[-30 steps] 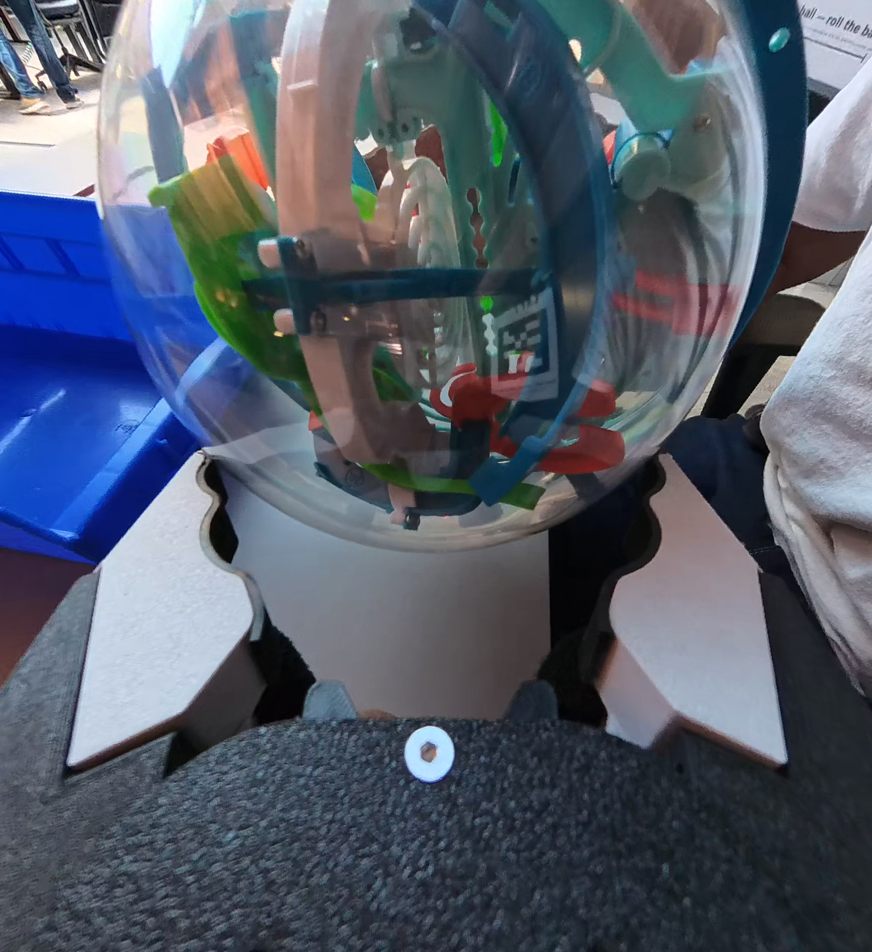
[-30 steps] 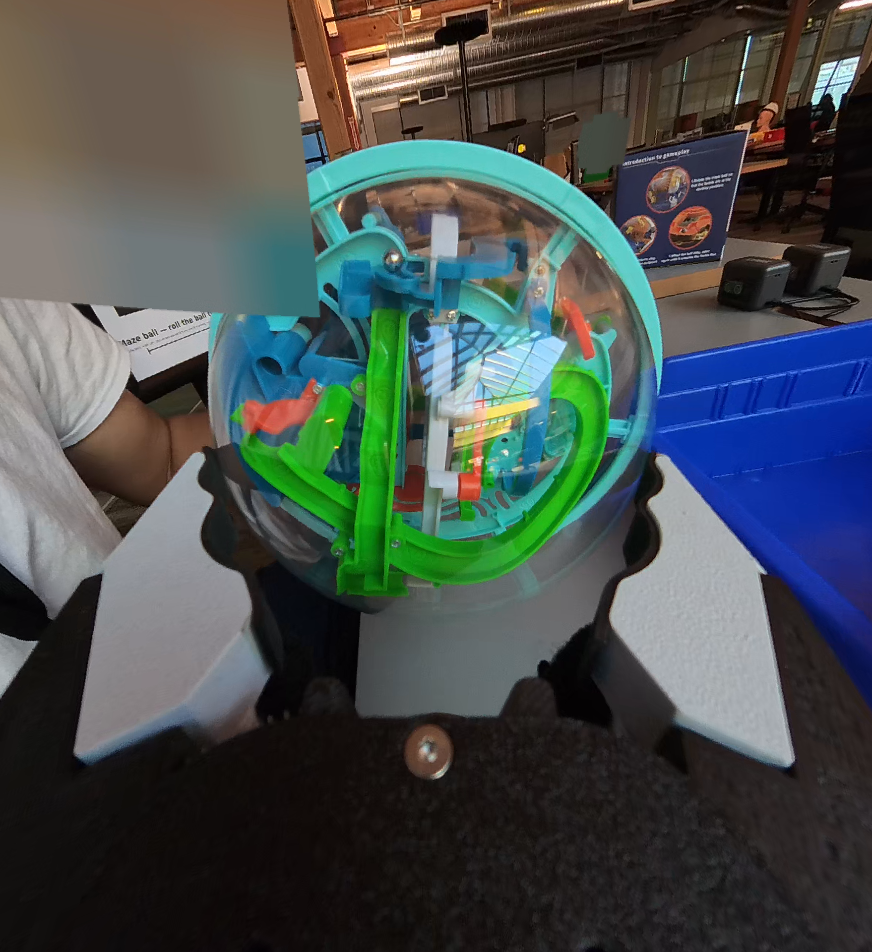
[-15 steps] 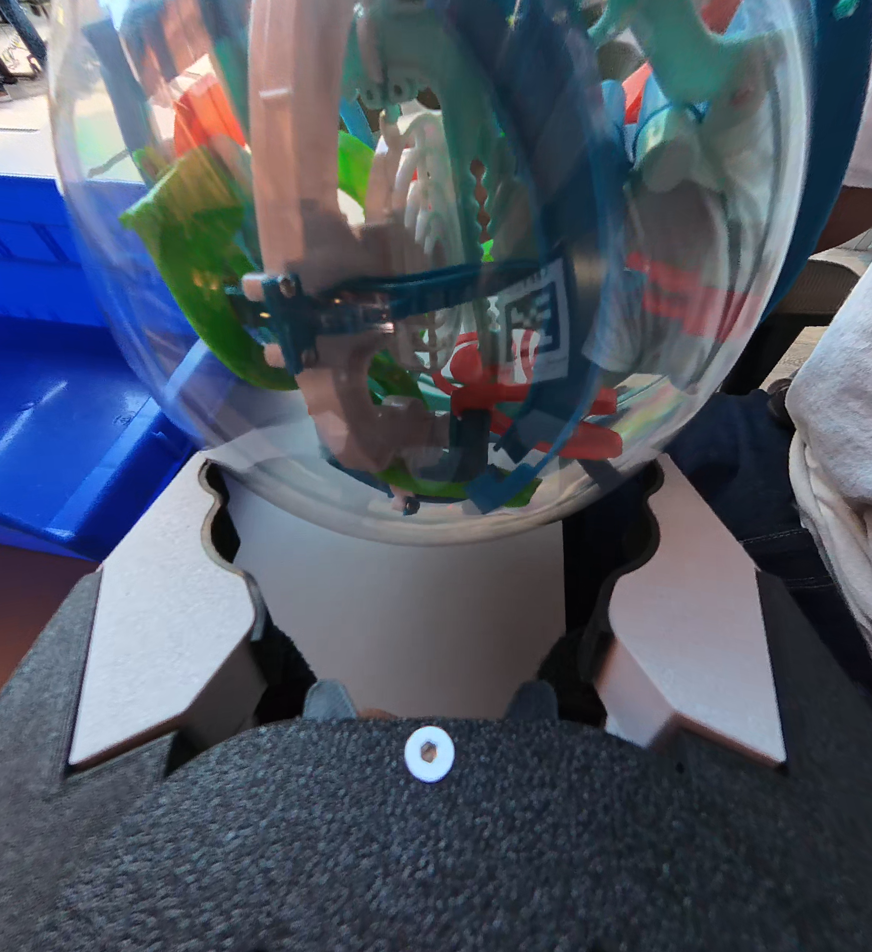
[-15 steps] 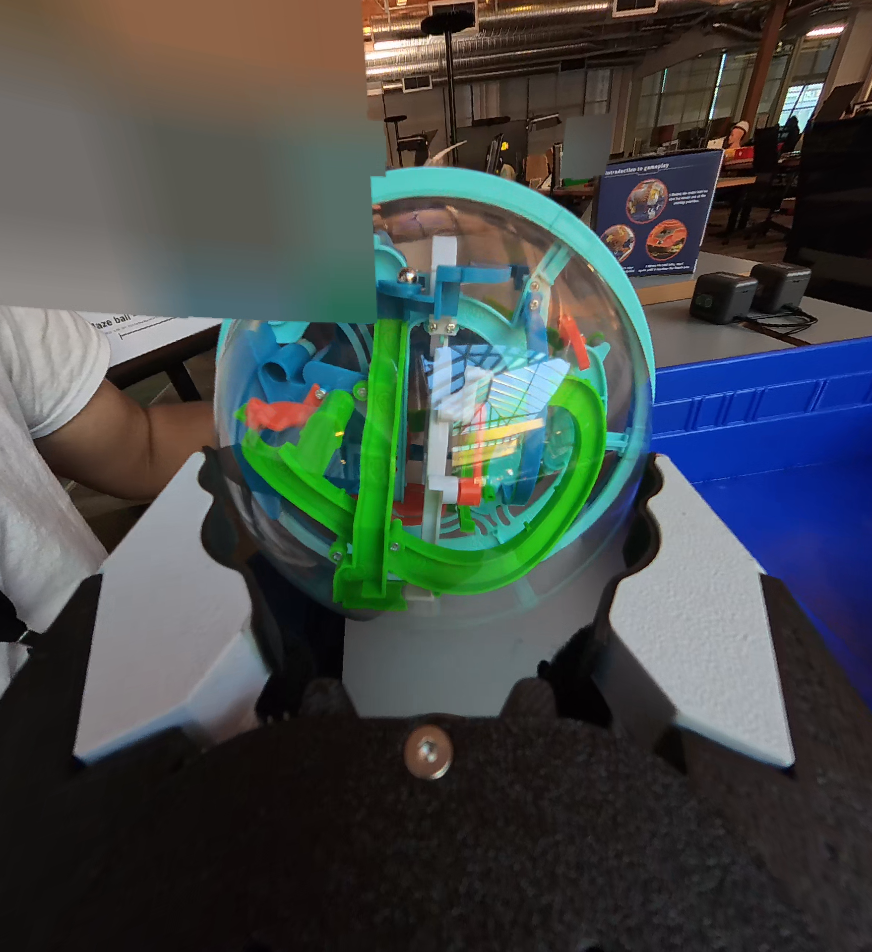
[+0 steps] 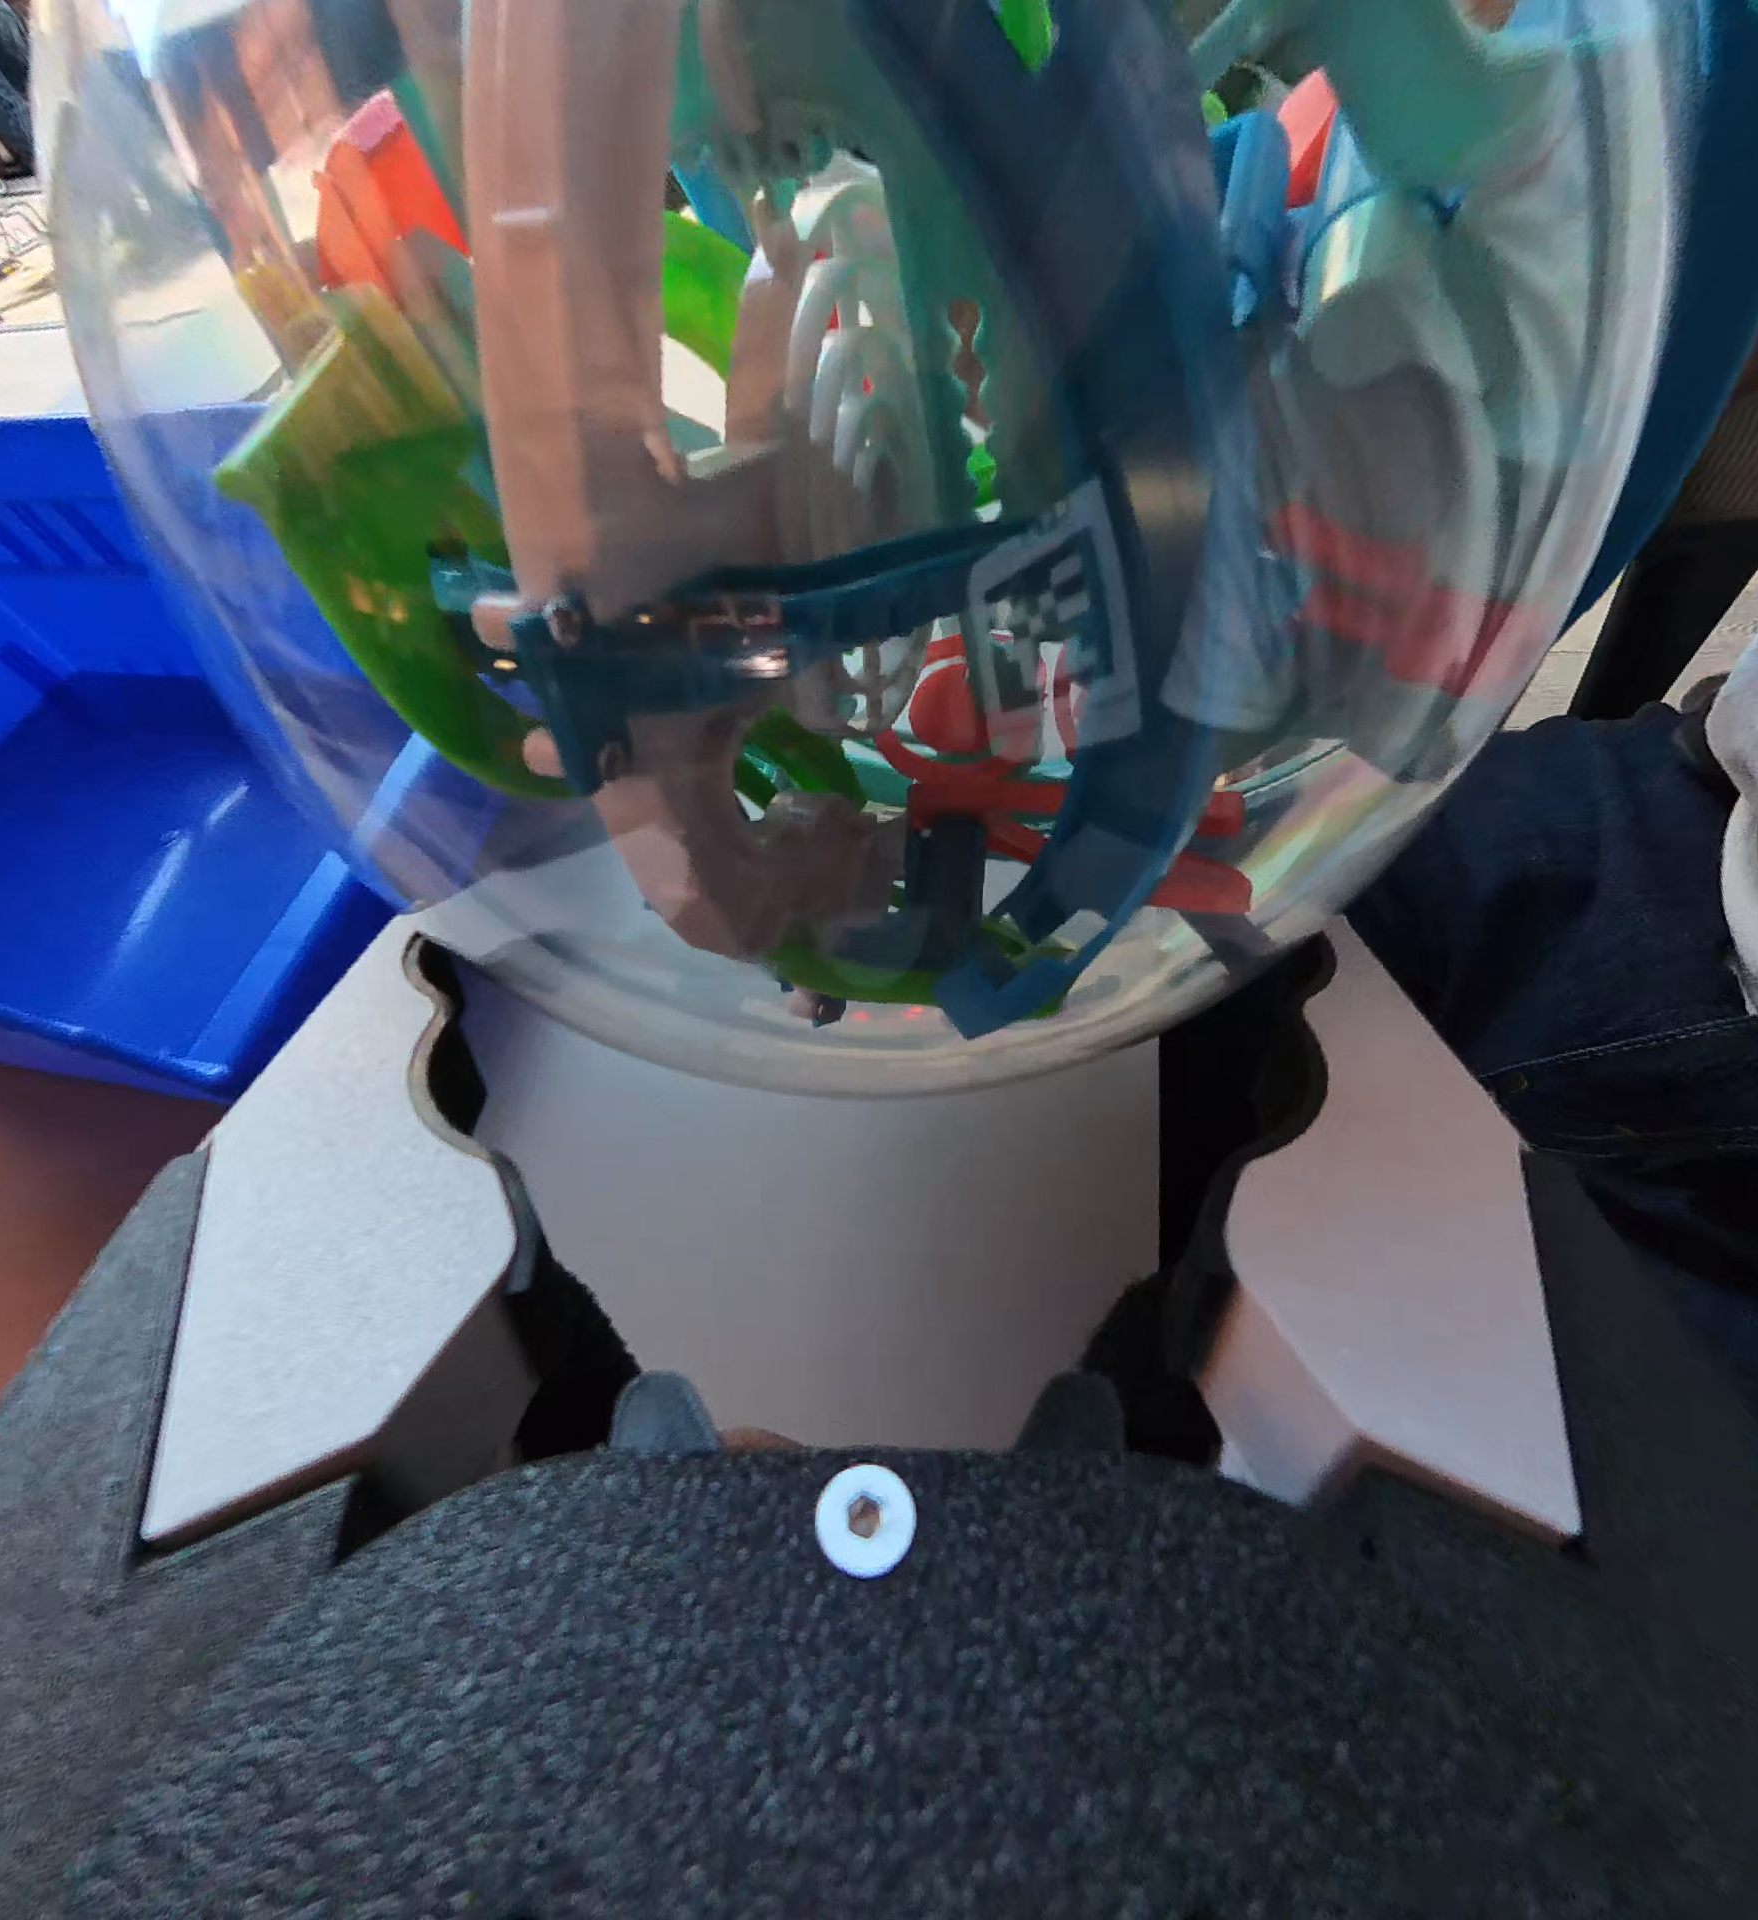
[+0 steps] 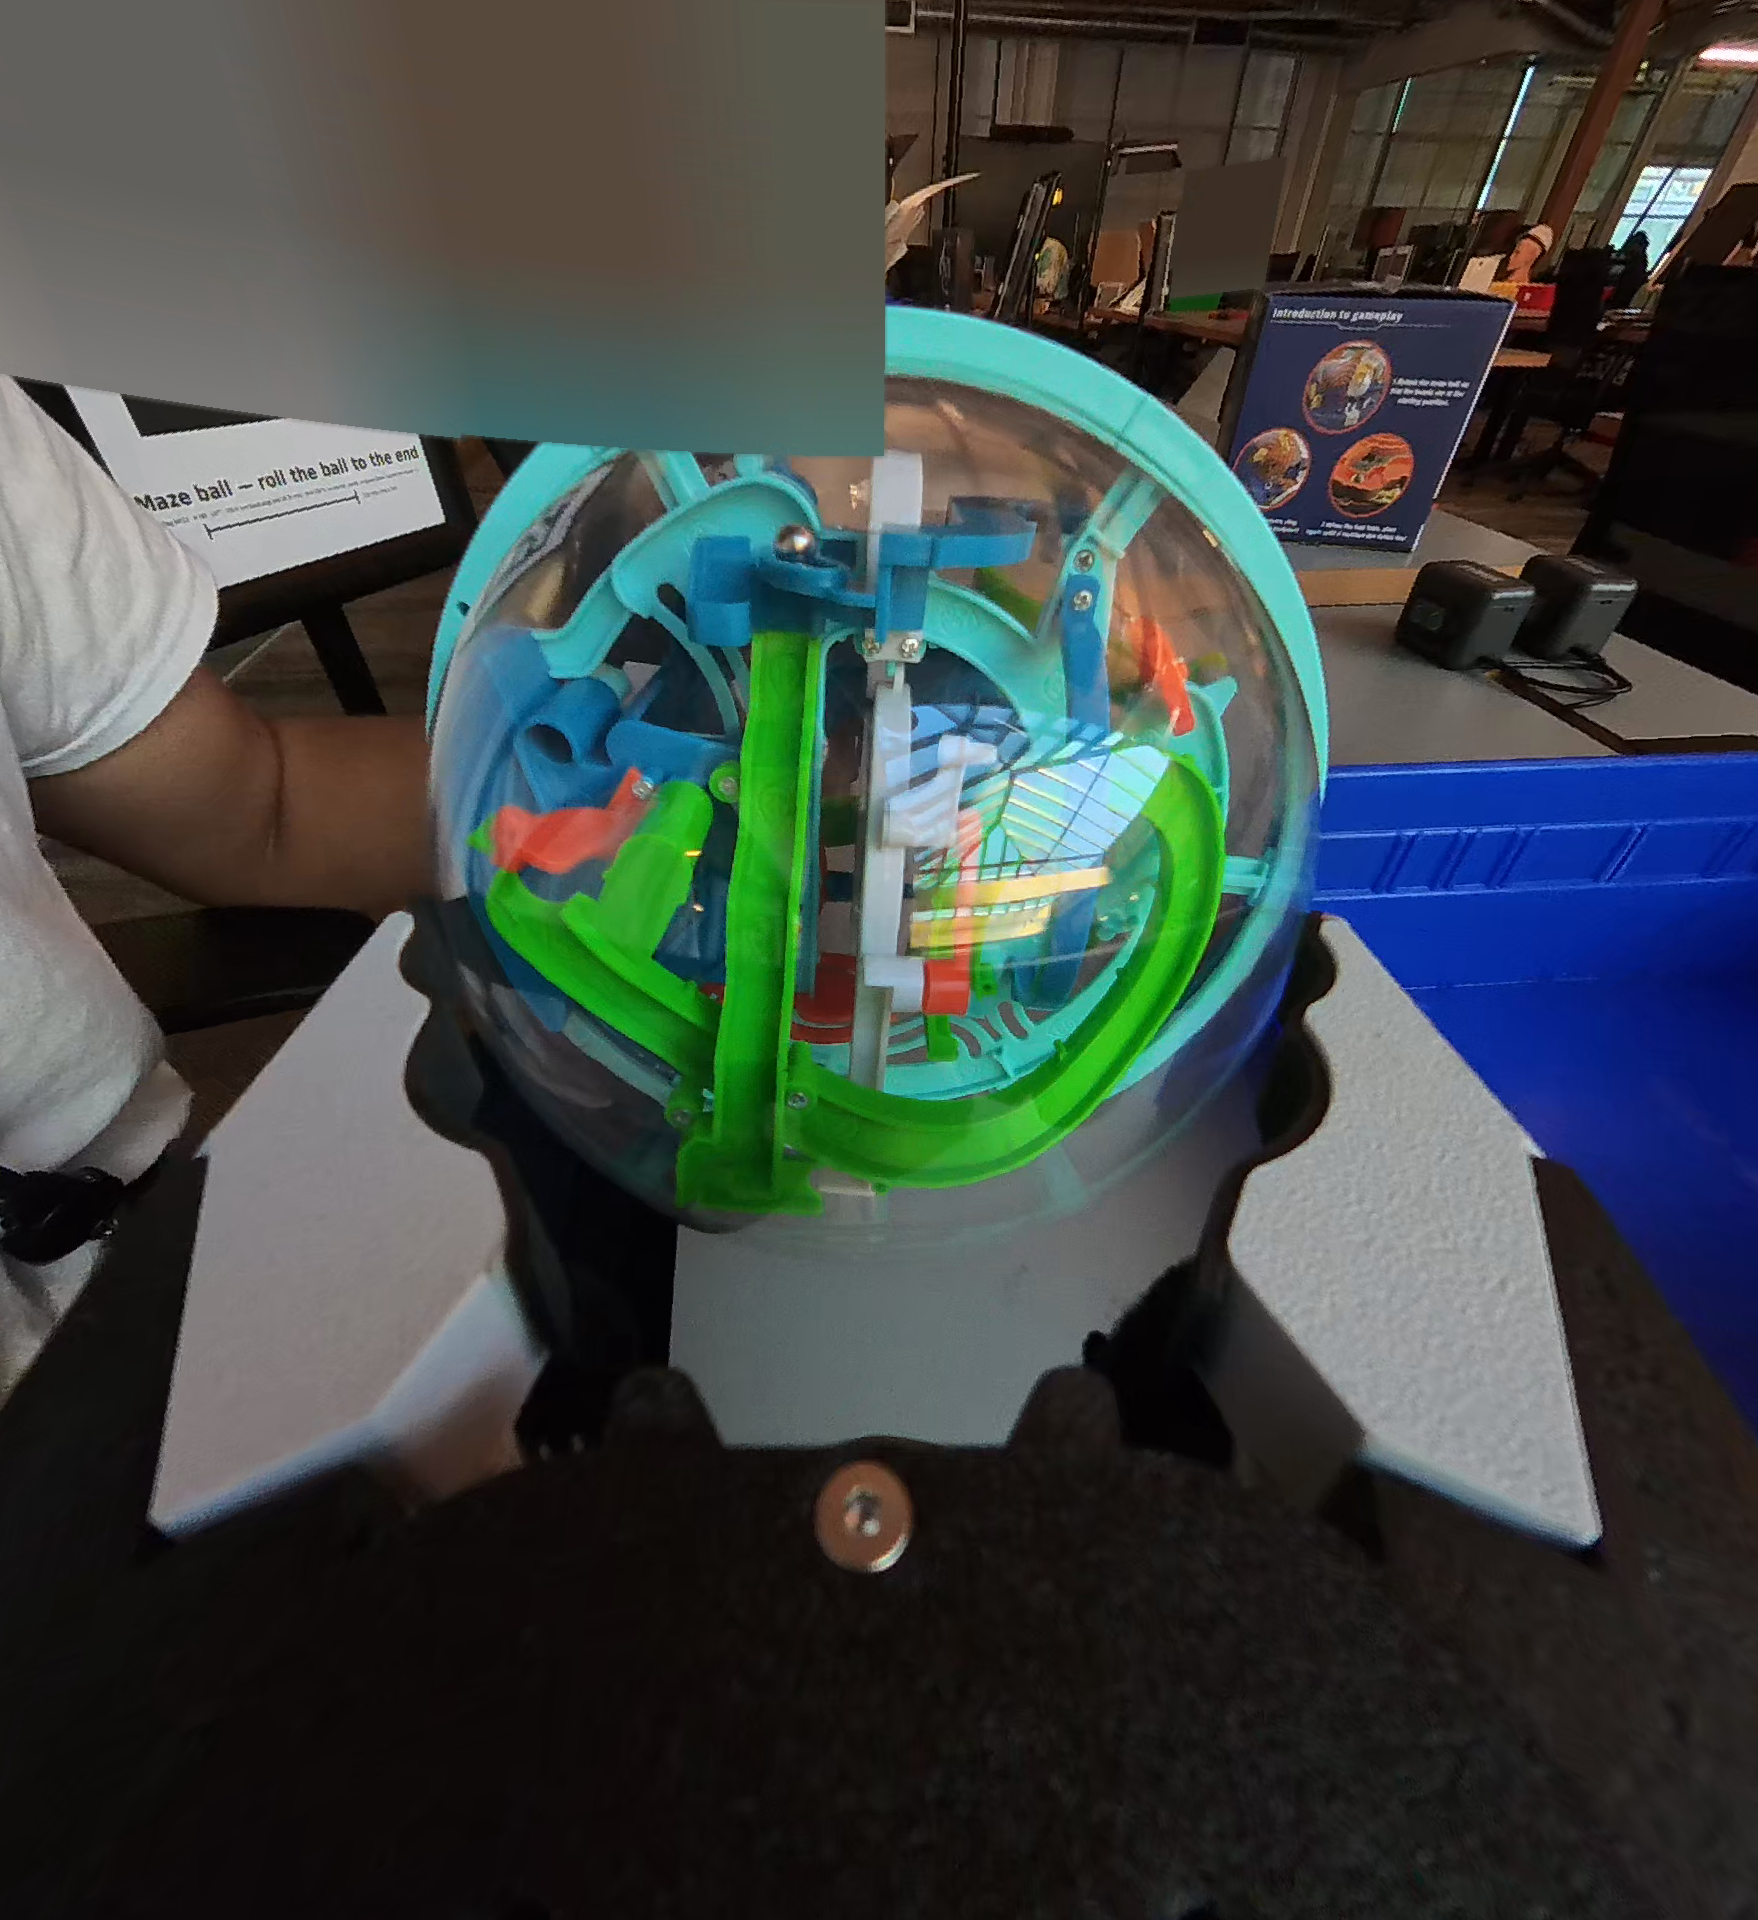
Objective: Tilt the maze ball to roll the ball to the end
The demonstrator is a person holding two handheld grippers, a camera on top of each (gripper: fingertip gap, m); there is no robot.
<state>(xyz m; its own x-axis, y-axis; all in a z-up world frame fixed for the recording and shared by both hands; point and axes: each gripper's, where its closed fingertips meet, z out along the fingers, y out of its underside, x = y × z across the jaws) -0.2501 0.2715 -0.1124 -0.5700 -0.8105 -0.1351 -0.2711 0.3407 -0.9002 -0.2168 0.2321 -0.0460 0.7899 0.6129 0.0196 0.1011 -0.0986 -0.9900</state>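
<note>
Nearest the lens in both wrist views: the dark housing, with grey fingers running up to the maze ball.

Left tongs [image 5: 875, 966]: spread wide, clamped on the maze ball [image 5: 854, 468]. The clear shell sits down between the left finger [image 5: 335, 1195] and the right finger [image 5: 1374, 1195], its lower curve at their dark notched pads. Compared with a second ago the sphere fills more of this frame, its top now cut off at the upper edge, and the inner tracks are streaked with motion blur. So the globe is being tipped toward this camera.

Right tongs [image 6: 864, 1039]: also spread wide and gripping the maze ball [image 6: 875, 790], which is seated centre frame between the finger pads [image 6: 439, 997]. Both tongs hold the sphere from opposite sides, clear of the desk [image 6: 1477, 686].

The small steel ball [image 6: 797, 538] sits on the blue track piece [image 6: 823, 582] near the top of the sphere, upper centre. Over the last second it has stayed on that piece, with at most a slight shift relative to the white rib beside it.

Judgement: the tilt has changed the globe's attitude but has not yet sent the ball off along the route. The task looks far from done. A finer, slower tilt seems needed; an overshoot could drop the ball off the track.

Further back: blue bin [image 6: 1581, 935] at right and a person's white sleeve [image 6: 44, 582] at left. Far behind, a display board [image 6: 1363, 416].
</note>
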